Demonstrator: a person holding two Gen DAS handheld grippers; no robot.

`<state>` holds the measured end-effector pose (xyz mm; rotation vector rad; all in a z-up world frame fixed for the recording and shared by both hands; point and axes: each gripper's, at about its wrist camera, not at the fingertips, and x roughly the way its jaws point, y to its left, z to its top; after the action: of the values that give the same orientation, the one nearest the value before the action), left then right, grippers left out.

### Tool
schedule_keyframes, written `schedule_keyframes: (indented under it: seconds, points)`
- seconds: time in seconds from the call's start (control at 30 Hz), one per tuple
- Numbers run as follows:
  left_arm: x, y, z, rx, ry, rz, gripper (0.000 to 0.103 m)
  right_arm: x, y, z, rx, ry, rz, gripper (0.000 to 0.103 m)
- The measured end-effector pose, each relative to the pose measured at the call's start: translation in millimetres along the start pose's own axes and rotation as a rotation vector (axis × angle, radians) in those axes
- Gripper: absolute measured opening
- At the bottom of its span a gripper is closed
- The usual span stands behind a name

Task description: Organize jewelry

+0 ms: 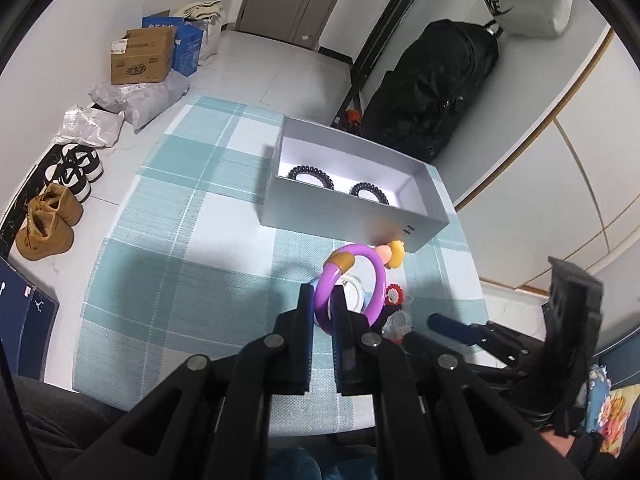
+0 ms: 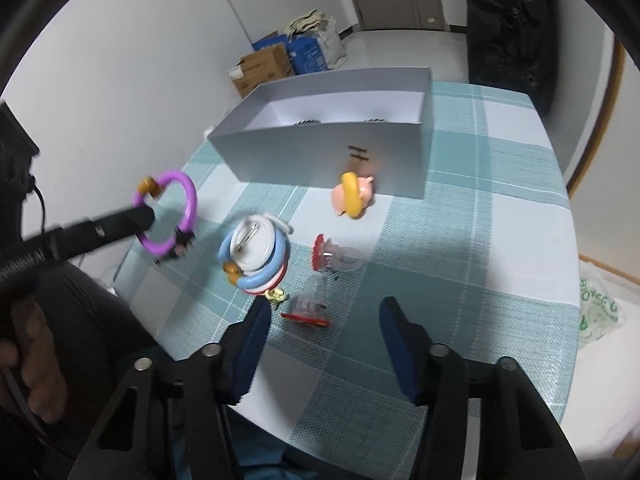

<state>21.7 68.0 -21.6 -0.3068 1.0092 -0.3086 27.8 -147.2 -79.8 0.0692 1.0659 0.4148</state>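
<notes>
Purple plastic ring: a bright purple bangle [image 1: 352,280] with an orange bead on its rim sits pinched between the two dark pads of the left gripper [image 1: 323,300], lifted clear of the tablecloth.
Left jaws: closed tight on the bangle's rim, with only the band's thickness between them.
Right jaws: the right gripper [image 2: 324,316] stands partly open, its blue-padded fingers [image 2: 394,332] well apart, with nothing pressed between them.
Under the right gripper: a small clear item with a red base [image 2: 310,308] lies on the cloth between and just beyond the fingertips, not touched by either pad.
Nearby pile: just to its left, stacked rings in white, blue and pink [image 2: 256,256] lie flat on the cloth, with a small gold trinket beside them.
Second clear item: another clear piece with a red frilled end [image 2: 332,258] lies on its side a little farther out.
Figurine: a small pink and yellow toy figure [image 2: 354,196] lies just in front of the box's near wall.
Box: an open grey cardboard box [image 1: 352,212] sits at the far side of the table; two black coiled hair ties [image 1: 310,174] lie on its white floor.
Table: a tablecloth checked in teal and white [image 1: 180,240] covers it.
Person: a hand [image 2: 30,356] grips the left gripper's handle at the left edge of the right wrist view.
Room beyond: cardboard cartons [image 1: 140,60], shoes [image 1: 52,220] and a black bag [image 1: 432,92] stand on the pale floor.
</notes>
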Motion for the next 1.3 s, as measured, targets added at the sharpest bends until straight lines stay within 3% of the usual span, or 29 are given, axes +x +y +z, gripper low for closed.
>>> schedule_keyframes:
  seconds: [0.2,0.33,0.83,1.3]
  points:
    - [0,4,-1,-0.009,-0.002,-0.005,0.004,6,15,-1,-0.073,0.008,-0.032,0.024]
    - [-1,4,-1,-0.002,-0.01,-0.006,0.004,5,16,-1,-0.068,0.0,-0.027,0.02]
    - [0,3,4,-0.005,-0.023,0.001,0.004,-19,4,10,0.015,-0.09,0.064,0.02]
    - [5,-14,37,0.036,-0.022,-0.032,0.004,-41,-2,56,0.034,-0.157,0.149,0.02]
